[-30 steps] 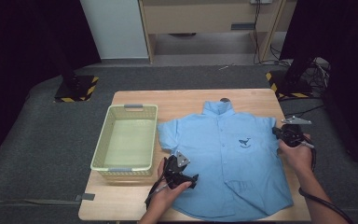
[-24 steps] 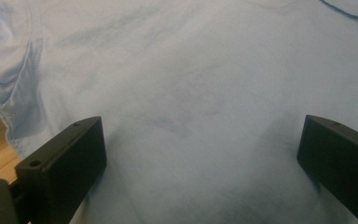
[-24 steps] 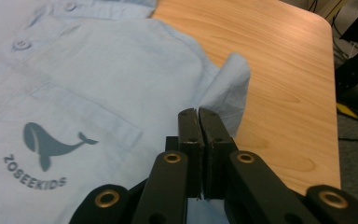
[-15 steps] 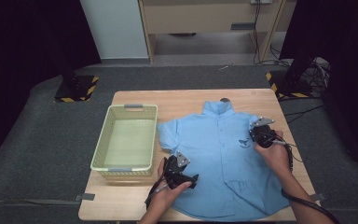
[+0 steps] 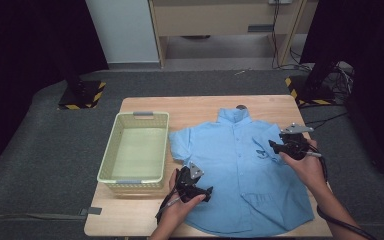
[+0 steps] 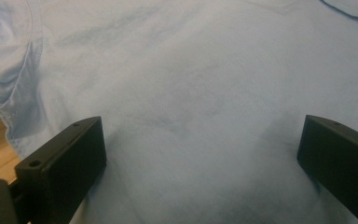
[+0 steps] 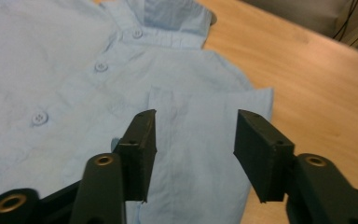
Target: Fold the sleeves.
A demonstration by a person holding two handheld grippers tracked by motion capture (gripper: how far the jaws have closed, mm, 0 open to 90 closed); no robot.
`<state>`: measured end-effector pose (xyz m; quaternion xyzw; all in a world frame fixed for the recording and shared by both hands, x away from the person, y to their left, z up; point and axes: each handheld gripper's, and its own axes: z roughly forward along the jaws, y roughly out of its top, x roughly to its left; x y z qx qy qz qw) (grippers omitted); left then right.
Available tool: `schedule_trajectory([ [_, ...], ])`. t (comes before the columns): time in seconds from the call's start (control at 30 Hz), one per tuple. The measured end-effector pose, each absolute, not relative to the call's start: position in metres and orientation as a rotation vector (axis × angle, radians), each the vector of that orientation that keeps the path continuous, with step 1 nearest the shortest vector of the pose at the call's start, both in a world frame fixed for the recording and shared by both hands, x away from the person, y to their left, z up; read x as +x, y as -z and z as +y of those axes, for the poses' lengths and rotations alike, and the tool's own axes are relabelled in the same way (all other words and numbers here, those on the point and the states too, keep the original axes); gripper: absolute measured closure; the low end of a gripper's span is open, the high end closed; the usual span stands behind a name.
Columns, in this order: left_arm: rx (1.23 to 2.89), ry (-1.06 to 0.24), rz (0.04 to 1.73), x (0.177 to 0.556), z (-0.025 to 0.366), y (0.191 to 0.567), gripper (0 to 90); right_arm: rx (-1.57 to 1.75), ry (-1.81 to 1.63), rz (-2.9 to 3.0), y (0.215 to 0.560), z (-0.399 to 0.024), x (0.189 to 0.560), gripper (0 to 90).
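One pale green basket [image 5: 135,150] stands on the wooden table [image 5: 200,107] at about nine o'clock from the one light blue shirt [image 5: 240,175], just beside the shirt's near sleeve. The shirt lies spread flat over the right half of the table, collar toward twelve o'clock, hem toward six. The left gripper [image 5: 207,191] sits in the person's left hand [image 5: 180,205] at the shirt's seven o'clock edge; its two jaws stand wide apart and rest down on the cloth, with fabric lying loose between them and nothing pinched. The left gripper view adds what the high view cannot: a stitched sleeve seam [image 6: 25,88] at its ten o'clock and a sliver of bare wood at its eight o'clock. Farther right, the right gripper [image 5: 272,145] is held in the right hand [image 5: 305,167] over the shirt's three o'clock side, by the sleeve that is folded inward. Its jaws have just been opening and now stand about half apart, hovering above the folded sleeve [image 7: 205,140] without pressing on it. The right gripper view shows three white buttons [image 7: 101,66] running down the placket and the collar [image 7: 168,14] at twelve o'clock, details too small to count from the high view. Two grippers, one shirt, one basket, one table.
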<state>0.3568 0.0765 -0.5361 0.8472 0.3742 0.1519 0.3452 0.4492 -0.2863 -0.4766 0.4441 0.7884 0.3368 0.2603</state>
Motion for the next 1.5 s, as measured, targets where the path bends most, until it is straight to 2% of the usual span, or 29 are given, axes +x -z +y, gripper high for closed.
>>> schedule_trajectory([
  [0.1, 2.2, -0.394, 0.971, 0.357, 0.077, 0.536, 0.3, 1.271, -0.95, 2.156, 0.495, -0.291, 0.451, 36.7],
  [0.37, 2.197, -0.388, 0.976, 0.357, 0.076, 0.536, 0.0, 1.303, -0.999, 2.239, 0.524, -0.282, 0.45, 5.6],
  [0.7, 2.19, -0.393, 0.994, 0.354, 0.072, 0.536, 0.0, 1.259, -0.964, 2.265, 0.539, -0.28, 0.449, 4.1],
  [0.9, 2.207, -0.347, 0.926, 0.353, 0.067, 0.529, 2.8, 1.253, -0.967, 2.27, 0.539, -0.289, 0.445, 4.2],
  [1.23, 2.107, -0.45, 1.061, 0.397, 0.071, 0.488, 10.7, 1.263, -0.968, 2.264, 0.539, -0.313, 0.432, 4.3],
  [1.5, 2.057, -0.535, 1.163, 0.432, 0.078, 0.482, 16.3, 1.252, -0.972, 2.271, 0.539, -0.322, 0.426, 4.6],
])
